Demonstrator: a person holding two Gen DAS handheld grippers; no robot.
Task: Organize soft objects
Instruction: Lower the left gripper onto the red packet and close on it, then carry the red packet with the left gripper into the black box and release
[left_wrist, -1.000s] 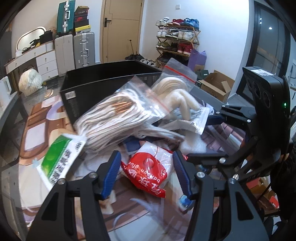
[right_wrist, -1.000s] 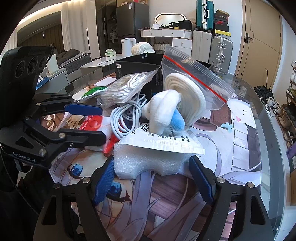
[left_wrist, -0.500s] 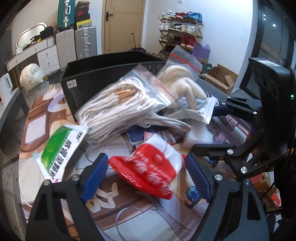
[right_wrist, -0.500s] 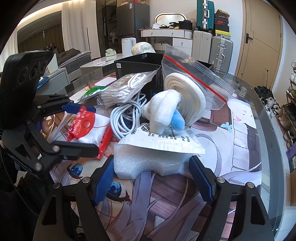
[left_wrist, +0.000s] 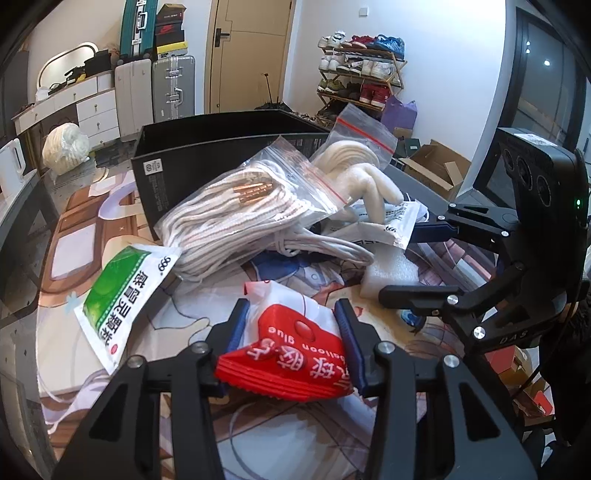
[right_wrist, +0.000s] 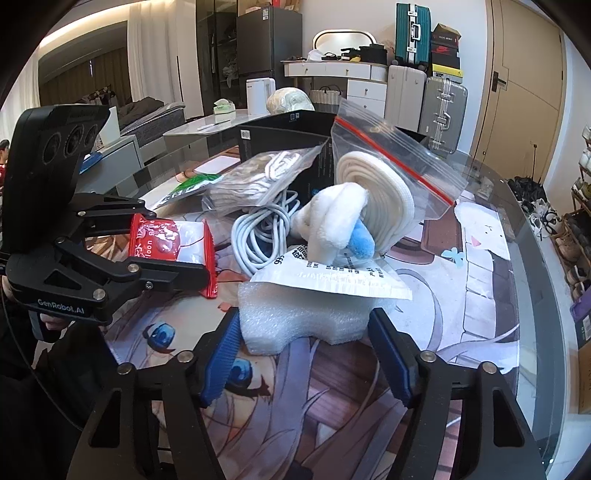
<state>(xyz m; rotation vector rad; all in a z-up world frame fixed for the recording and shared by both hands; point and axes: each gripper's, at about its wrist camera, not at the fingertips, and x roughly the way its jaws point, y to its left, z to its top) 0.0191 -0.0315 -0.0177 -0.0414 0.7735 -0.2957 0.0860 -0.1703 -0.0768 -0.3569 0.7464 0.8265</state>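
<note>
A red and white balloon-glue packet (left_wrist: 291, 354) sits between the blue pads of my left gripper (left_wrist: 291, 328); the jaws are closing and the pads press on its sides. In the right wrist view the packet (right_wrist: 162, 240) hangs in the left gripper (right_wrist: 173, 243) just above the mat. My right gripper (right_wrist: 303, 332) straddles a white foam block (right_wrist: 295, 314). Its jaws are closing and the pads stand close to the foam's sides without squeezing it. A white printed sachet (right_wrist: 332, 273) lies on top of the foam.
Behind the foam are a white and blue plush (right_wrist: 332, 218), a zip bag of rolled white webbing (right_wrist: 376, 192), a coiled white cable (right_wrist: 258, 236) and a zip bag of cord (left_wrist: 240, 214). A green and white packet (left_wrist: 122, 291) lies left. A black box (left_wrist: 207, 147) stands behind the pile.
The left jaws opened wide, then closed onto the red packet, which now stands tilted between the pads. The right jaws have narrowed around the foam block.
</note>
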